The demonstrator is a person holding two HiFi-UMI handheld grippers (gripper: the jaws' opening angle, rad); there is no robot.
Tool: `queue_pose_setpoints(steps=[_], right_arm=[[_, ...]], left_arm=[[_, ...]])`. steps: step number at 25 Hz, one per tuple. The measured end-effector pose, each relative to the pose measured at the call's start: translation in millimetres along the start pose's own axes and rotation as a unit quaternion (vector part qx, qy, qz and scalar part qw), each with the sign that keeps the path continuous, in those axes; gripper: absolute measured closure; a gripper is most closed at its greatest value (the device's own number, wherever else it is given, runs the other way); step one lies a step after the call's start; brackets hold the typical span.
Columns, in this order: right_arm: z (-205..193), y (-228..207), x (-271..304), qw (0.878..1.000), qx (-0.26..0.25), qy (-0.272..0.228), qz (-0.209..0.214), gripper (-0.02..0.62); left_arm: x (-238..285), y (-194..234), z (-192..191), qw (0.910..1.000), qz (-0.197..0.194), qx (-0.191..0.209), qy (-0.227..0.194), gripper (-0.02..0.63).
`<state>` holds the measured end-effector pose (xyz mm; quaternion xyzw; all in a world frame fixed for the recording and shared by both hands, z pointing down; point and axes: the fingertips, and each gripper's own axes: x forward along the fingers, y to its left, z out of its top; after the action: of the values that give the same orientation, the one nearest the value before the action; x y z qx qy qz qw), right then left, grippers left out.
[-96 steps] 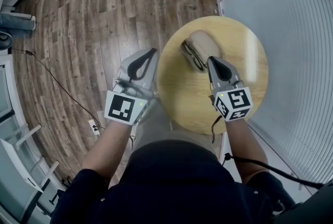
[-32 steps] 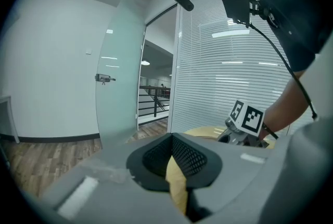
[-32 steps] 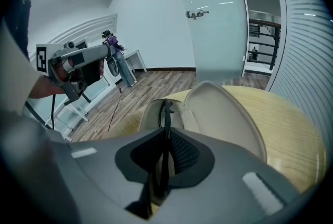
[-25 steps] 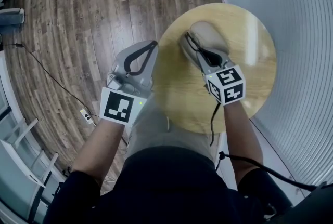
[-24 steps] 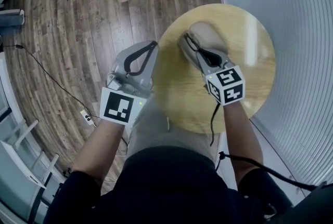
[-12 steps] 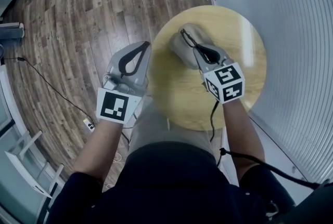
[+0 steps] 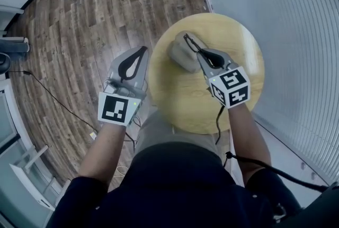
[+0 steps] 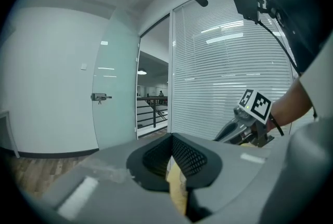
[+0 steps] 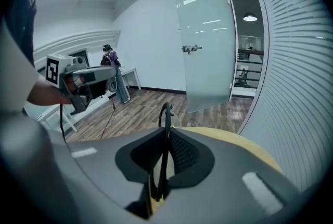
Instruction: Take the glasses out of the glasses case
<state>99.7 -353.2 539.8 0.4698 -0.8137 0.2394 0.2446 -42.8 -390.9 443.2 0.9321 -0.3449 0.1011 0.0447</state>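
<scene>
On the round wooden table [image 7: 241, 57] lies a grey glasses case [image 7: 179, 53]. My right gripper [image 7: 199, 53] is shut on the black glasses [image 7: 188, 42], which stick out past its jaws over the case's right side. In the right gripper view the glasses' dark frame [image 9: 165, 114] stands pinched upright between the shut jaws. Whether the glasses still touch the case is hidden. My left gripper [image 7: 142, 49] is shut and holds nothing; it hangs off the table's left edge, over the floor. In the left gripper view its jaws meet, and the right gripper [image 8: 244, 127] shows beyond them.
A wall of white blinds [image 7: 296, 36] runs close along the table's right side. Wood floor [image 7: 79, 26] lies to the left, with a cable [image 7: 50, 97] across it. A glass door [image 9: 205, 41] and a far-off person [image 9: 112, 69] show behind.
The right gripper, short of the case 3.8 s ago, has reached it and closed on the glasses. In the last half second the glasses stand a little clearer of the case. The left gripper stays put.
</scene>
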Motion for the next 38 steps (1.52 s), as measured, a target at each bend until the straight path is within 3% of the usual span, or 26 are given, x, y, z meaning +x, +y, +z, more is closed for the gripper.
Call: queue_pose_setpoints(steps=[3,14,38], right_arm=[[14.7,6.3,-17.4,1.0,0.019,-0.02,0.006,0.561],[52.5,17.1,-71.5,0.998,0.006,-0.062,0.0,0.561],[83.5,35.5,-200.5,0.984,-0.007,-0.169,-0.05,0.561]], left_arm=[[-3.8,-2.4,11.2,0.9999,0.002,0.007,0.008,0.6],[-21.4,-16.2,53.7,0.9997,0.001,0.021,-0.012,0.6],[-76.4,-83.3,147.7,0.9929,-0.017,0.089,-0.077,0.6]])
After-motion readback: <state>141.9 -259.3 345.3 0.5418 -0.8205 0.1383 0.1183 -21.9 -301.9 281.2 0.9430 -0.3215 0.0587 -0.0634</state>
